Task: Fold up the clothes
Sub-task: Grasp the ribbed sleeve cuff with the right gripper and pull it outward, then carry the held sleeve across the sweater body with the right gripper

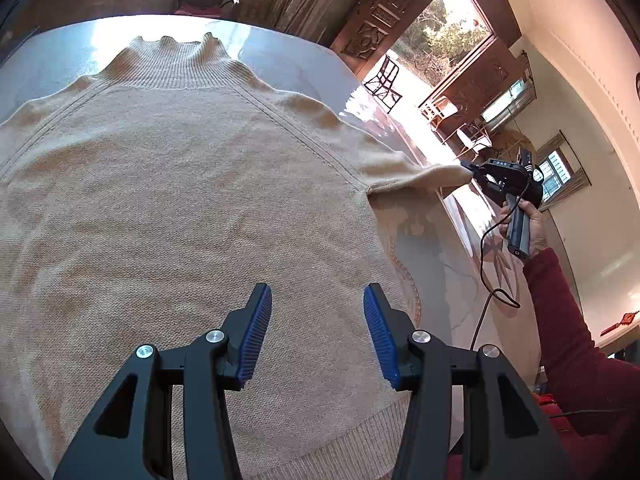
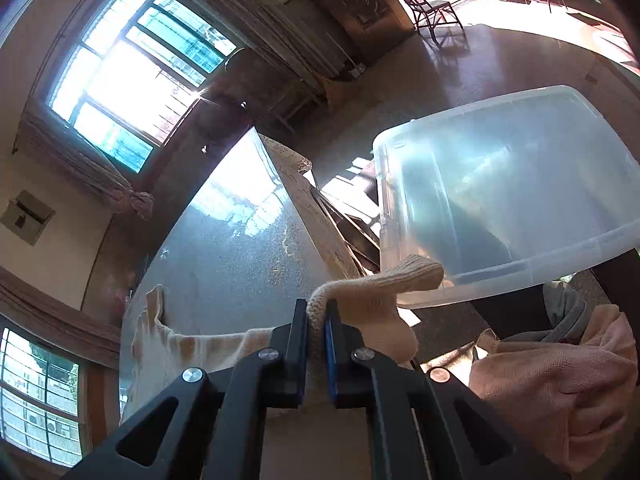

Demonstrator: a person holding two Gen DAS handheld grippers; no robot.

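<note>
**Sleeve Cuff Pinched as Sweater Lies Flat**

Left wrist view: My beige sweater is lying spread across the glossy table, collar toward the far edge and hem nearest me. Nothing is sitting on the knit. My left gripper is hovering over the lower body of the garment, its blue pads standing about half apart and holding nothing. Off to the right, past the table's edge, my right gripper is gripping the tip of the sleeve, which is stretching out from the body. Bare tabletop is showing beyond the collar and along the right side.

Right wrist view: My right gripper is clamping the ribbed cuff, jaws nearly together on the fabric. A clear plastic bin is crowding in just behind the cuff, and pink cloth is heaping at lower right. The table is stretching away on the left, open.
</note>
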